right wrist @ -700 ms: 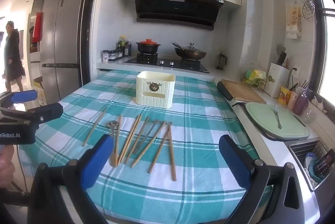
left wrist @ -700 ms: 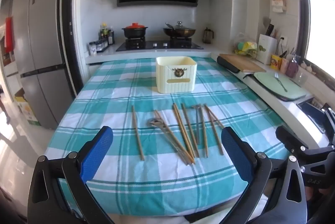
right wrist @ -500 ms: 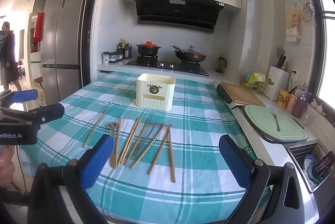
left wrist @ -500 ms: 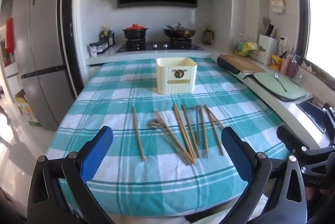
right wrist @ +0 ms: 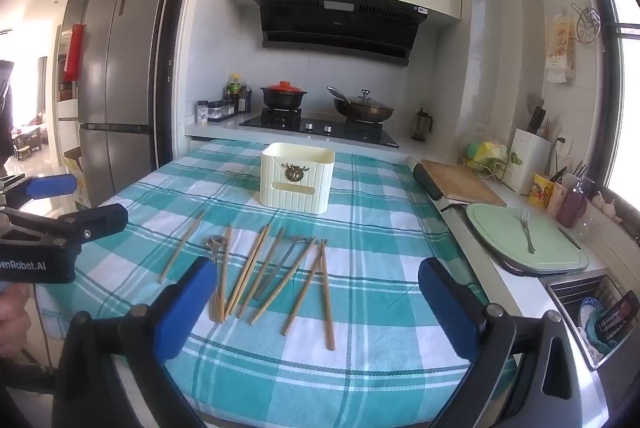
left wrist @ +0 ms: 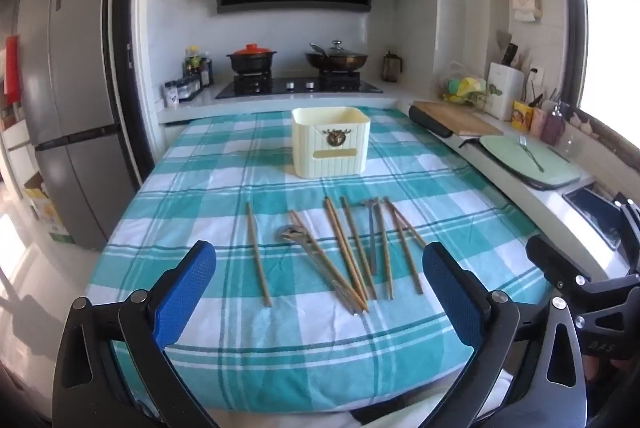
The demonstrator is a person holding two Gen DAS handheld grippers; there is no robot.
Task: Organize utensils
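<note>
Both our grippers hang over the near edge of the table, angled down at it. Left gripper (left wrist: 320,286): jaws spread fully wide, nothing between the blue pads, touching nothing. Right gripper (right wrist: 316,302): same, jaws fully apart, empty. In the right wrist view the left gripper also shows at the left edge, off the table's left side, with a hand (right wrist: 12,324) under it.

The table carries a teal-and-white checked tablecloth (left wrist: 224,172). In the near half, roughly centred between left and right edges, the utensils lie flat in a loose fan, handles toward the near edge. One wooden chopstick (left wrist: 258,254) lies alone to the left, apart from the rest. Right of it is the main bunch of wooden chopsticks (left wrist: 346,248), several crossing or touching each other. Two metal utensils are mixed in: one with a rounded head (left wrist: 290,233) on the left side of the bunch, lying diagonally under or against chopsticks, and a thin dark one (left wrist: 372,236) further right between chopsticks. We can't tell exactly what kind they are.

Further back, near the table's middle and toward the far edge, a cream utensil holder (left wrist: 330,142) stands upright, open top, well apart from the fan.

Beyond the far edge: the hob with a red-lidded pot (left wrist: 252,58) and a wok (left wrist: 336,58). Along the right edge, a counter with a green board (left wrist: 532,166) carrying a fork (left wrist: 530,154).
</note>
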